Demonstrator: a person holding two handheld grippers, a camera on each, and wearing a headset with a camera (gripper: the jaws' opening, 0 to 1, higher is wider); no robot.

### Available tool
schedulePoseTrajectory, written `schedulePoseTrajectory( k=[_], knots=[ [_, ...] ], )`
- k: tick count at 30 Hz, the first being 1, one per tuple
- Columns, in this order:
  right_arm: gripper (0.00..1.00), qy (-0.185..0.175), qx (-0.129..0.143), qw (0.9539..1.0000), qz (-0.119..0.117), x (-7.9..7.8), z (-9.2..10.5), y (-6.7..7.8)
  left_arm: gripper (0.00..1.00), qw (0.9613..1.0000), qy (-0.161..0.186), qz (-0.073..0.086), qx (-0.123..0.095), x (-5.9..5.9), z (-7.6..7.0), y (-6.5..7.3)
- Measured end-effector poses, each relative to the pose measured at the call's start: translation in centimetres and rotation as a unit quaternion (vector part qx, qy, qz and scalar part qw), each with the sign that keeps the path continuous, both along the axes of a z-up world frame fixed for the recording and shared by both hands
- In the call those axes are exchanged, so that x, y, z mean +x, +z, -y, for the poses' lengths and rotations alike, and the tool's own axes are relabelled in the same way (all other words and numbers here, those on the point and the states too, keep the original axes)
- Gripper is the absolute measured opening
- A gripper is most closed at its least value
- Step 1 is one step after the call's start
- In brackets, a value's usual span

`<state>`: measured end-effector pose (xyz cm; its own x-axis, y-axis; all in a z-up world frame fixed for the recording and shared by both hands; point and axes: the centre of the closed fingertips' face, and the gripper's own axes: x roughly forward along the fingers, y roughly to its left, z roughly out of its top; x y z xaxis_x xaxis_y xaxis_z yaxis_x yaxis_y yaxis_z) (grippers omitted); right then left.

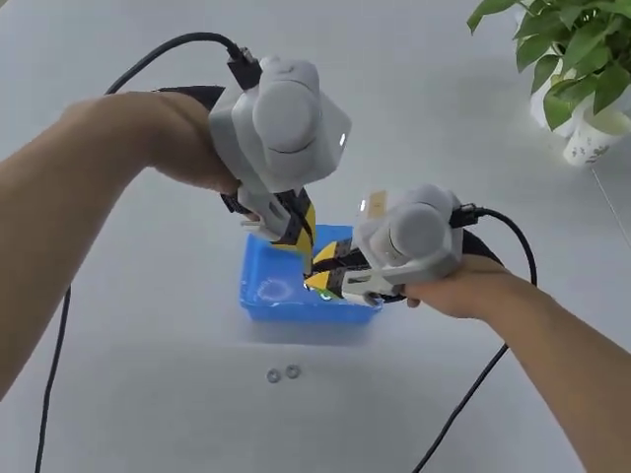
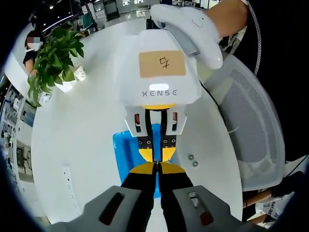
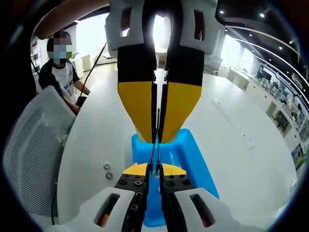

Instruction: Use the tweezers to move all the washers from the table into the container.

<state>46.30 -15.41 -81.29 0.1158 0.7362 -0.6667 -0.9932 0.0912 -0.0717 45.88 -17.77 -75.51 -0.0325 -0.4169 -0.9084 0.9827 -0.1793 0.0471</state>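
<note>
Left gripper point(image 1: 307, 264) comes down from the upper left of the head view, its yellow jaws drawn together on the thin tweezers point(image 3: 155, 152). Right gripper point(image 1: 317, 283) meets it from the lower right, jaws likewise pinched on the same tool. Their tips sit nose to nose just above the blue container point(image 1: 258, 301) at mid-frame.

Two washers point(image 1: 283, 373) lie side by side on the white table point(image 1: 148, 394), below the container and near it, so I'd say at least those two are left to carry. Something pale glints on the container's floor. I cannot tell whether it is a washer or only glare, so how many are already in is unclear.

A potted plant point(image 1: 567, 59) stands in the upper right corner, well apart from the work. Black cables point(image 1: 473, 384) trail from both grippers. The right one runs down toward the lower edge and might drag, I'd judge. Bare table lies between the container and the washers.
</note>
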Motion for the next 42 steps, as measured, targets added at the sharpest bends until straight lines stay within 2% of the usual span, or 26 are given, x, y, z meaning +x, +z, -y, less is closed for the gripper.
schedulePoseTrajectory(
  k=[18,33,42],
  knots=[
    [0.09,-0.007,-0.007,0.9995,-0.031,0.7,0.0,-2.9,0.05,1.0,0.001,-0.009,0.003,0.7,-0.1,-2.8],
    [0.1,-0.005,-0.016,0.9989,-0.044,0.9,0.1,-4.1,0.05,0.9999,0.003,-0.013,-0.002,1.0,-0.1,-3.9],
    [0.1,-0.006,-0.013,0.9986,-0.051,0.9,0.1,-4.0,0.05,0.9999,0.006,-0.013,-0.005,1.2,-0.2,-3.9]
  ],
)
